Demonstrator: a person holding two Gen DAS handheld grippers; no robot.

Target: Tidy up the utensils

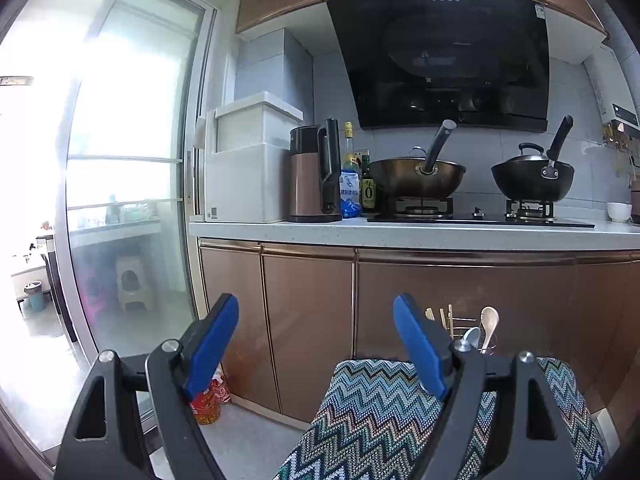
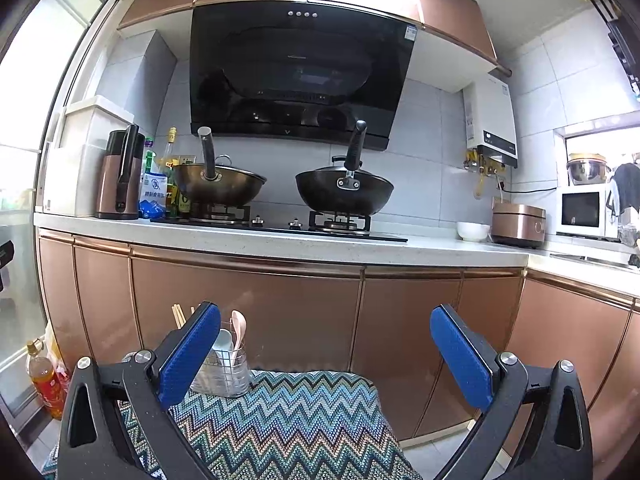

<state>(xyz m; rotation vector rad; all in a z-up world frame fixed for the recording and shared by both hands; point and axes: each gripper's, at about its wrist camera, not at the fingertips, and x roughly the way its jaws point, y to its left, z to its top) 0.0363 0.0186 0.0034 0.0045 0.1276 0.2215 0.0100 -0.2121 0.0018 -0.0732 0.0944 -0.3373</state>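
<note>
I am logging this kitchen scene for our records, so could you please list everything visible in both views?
utensil holder: 1, wire, on the zigzag cloth, left side
chopsticks: a few, wooden, upright in the holder
spoons: at least 2, pale and metal, in the holder
zigzag cloth: 1, teal multicolour, covering the near surface
woks: 2, dark, on the hob
kettle: 1, copper and black, countertop left
condiment bottles: several, beside the kettle
range hood: 1, black, above the hob
white bowl: 1, countertop
rice cooker: 1, copper
microwave: 1, white
oil bottle: 1, on the floor
left tongs: blue pads, open, empty
right tongs: blue pads, open, empty
</note>
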